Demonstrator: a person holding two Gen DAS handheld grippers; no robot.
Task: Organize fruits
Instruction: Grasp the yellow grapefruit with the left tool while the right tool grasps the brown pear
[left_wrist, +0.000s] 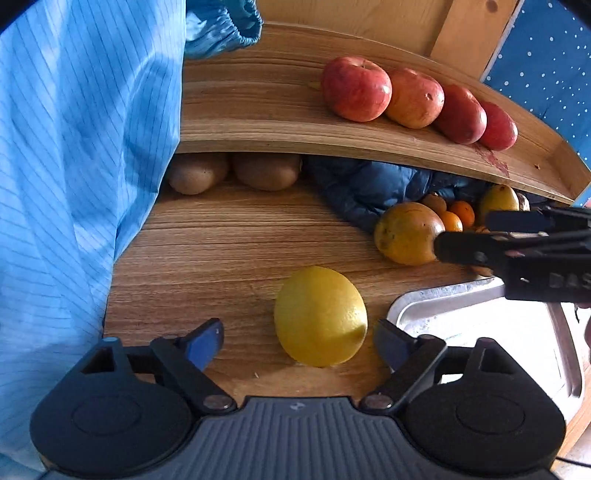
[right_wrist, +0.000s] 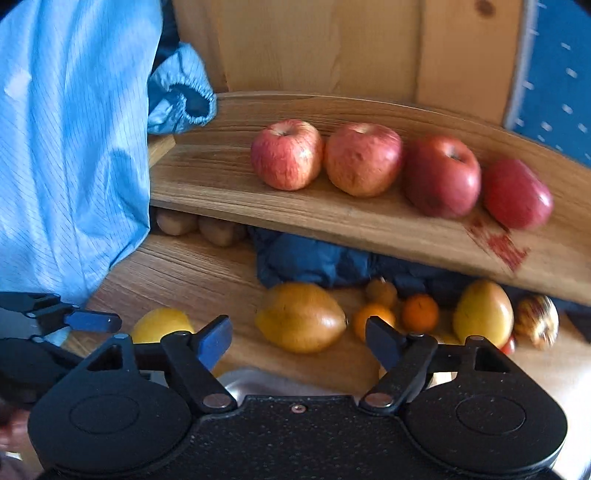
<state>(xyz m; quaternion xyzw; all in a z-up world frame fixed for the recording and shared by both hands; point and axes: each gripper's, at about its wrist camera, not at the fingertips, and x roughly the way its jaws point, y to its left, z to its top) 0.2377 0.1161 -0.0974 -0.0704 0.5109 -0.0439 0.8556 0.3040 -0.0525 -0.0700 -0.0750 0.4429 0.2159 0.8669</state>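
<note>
Left gripper (left_wrist: 297, 341) gapes wide, empty; lemon (left_wrist: 320, 316) lies on the wood between its fingers, nearer the right one: smooth, bright yellow, oval. Four red apples (left_wrist: 417, 105) line the shelf (left_wrist: 258, 110) above. Tray (left_wrist: 565, 354) sits right.

Right gripper (right_wrist: 299, 338) also spread, holding nothing, over a duller yellow-brown fruit (right_wrist: 301, 317). Small oranges (right_wrist: 420, 312) lie behind, blurred.
</note>
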